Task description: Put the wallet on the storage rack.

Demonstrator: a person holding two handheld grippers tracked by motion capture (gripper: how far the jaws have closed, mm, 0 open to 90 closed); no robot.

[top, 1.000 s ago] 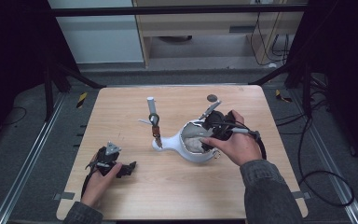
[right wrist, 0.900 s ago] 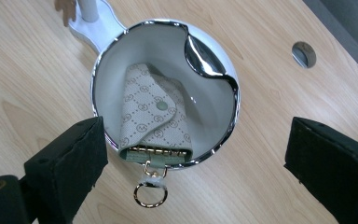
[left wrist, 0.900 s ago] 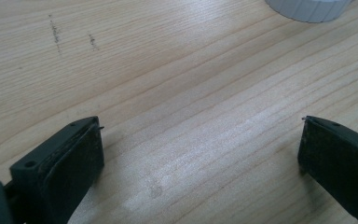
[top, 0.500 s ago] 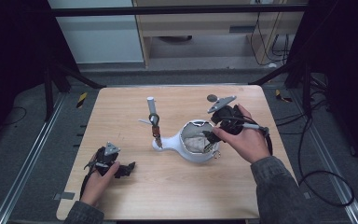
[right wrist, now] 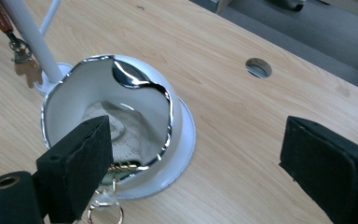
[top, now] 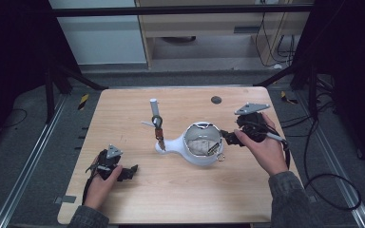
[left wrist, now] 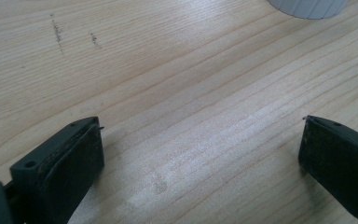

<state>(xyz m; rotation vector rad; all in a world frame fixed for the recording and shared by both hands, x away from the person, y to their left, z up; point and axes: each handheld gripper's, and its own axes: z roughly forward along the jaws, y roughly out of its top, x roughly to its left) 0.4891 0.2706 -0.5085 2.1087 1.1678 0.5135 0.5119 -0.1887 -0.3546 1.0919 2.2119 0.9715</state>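
Note:
A white bowl (top: 190,157) with a wavy chrome rim (right wrist: 168,100) stands mid-table, joined to a white post (top: 154,110). From the post hangs a key on a brown fob (top: 160,134). A pale patterned lining lies inside the bowl. A gold keyring (right wrist: 105,206) hangs over the bowl's near rim (top: 220,155). My right gripper (top: 226,137) sits just right of the bowl and points at it. It is open, its jaws have just been opening, and nothing is between them (right wrist: 196,128). My left gripper (top: 127,173) rests open at the front left over bare wood (left wrist: 200,123).
A round hole (top: 216,99) is cut in the wooden tabletop (top: 180,199) behind the bowl. Cables trail off the table's right edge. The bowl's white edge (left wrist: 307,7) shows at the top of the left gripper view.
My right hand has drawn back to the right, from over the bowl to beside it. The left hand has stayed put.

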